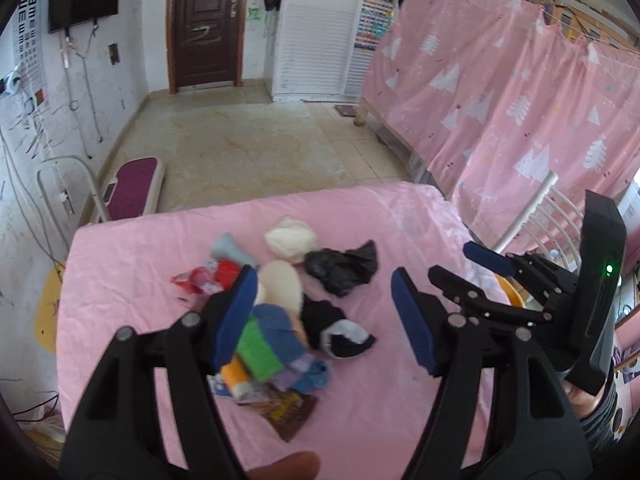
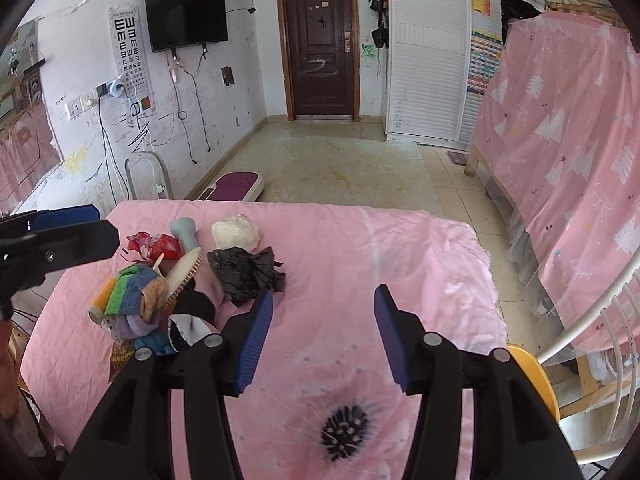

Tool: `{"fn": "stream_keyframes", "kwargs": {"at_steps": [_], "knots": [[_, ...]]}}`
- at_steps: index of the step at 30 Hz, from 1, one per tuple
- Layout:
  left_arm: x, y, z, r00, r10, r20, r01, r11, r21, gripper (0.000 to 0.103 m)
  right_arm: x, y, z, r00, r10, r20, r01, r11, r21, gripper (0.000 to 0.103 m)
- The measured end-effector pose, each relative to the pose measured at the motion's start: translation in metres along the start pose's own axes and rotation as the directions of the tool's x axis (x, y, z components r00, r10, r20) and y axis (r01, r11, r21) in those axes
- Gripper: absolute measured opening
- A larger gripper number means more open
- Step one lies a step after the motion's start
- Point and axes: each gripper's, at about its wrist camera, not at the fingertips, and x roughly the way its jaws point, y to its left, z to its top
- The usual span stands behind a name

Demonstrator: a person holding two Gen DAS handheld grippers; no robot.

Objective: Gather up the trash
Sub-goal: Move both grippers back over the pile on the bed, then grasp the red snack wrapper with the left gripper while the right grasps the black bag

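Note:
A heap of items lies on a pink-covered table [image 1: 380,220]: a crumpled black plastic bag [image 1: 344,266], a white wad [image 1: 290,238], a red wrapper [image 1: 204,278], a brush [image 1: 280,284], colourful socks [image 1: 268,340], a black-and-white sock [image 1: 340,330] and a brown wrapper [image 1: 290,410]. My left gripper [image 1: 324,320] is open and empty, hovering above the heap. My right gripper [image 2: 322,338] is open and empty, over bare cloth to the right of the black bag [image 2: 246,274]. The heap also shows in the right wrist view [image 2: 160,292]. The right gripper shows in the left wrist view [image 1: 492,260].
A yellow chair [image 2: 532,376] stands at the table's right side, with a white metal rail [image 2: 592,320] beyond. A pink curtain [image 2: 568,148] hangs at right. A purple scale [image 2: 236,186] and a white frame [image 2: 148,174] sit on the tiled floor behind the table.

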Motion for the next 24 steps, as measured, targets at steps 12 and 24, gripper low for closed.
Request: {"fn": "stream_keyframes", "kwargs": {"at_steps": [12, 24], "knots": [[0.015, 0.070, 0.012, 0.993, 0.102, -0.050, -0.107, 0.988, -0.109, 0.067, 0.039, 0.033, 0.018, 0.998, 0.045, -0.044, -0.047, 0.998, -0.044, 0.055], [0.063, 0.107, 0.009, 0.975, 0.123, -0.184, -0.156, 0.972, -0.177, 0.073, 0.083, 0.042, 0.026, 0.987, 0.104, -0.123, -0.108, 0.994, -0.022, 0.059]]}}
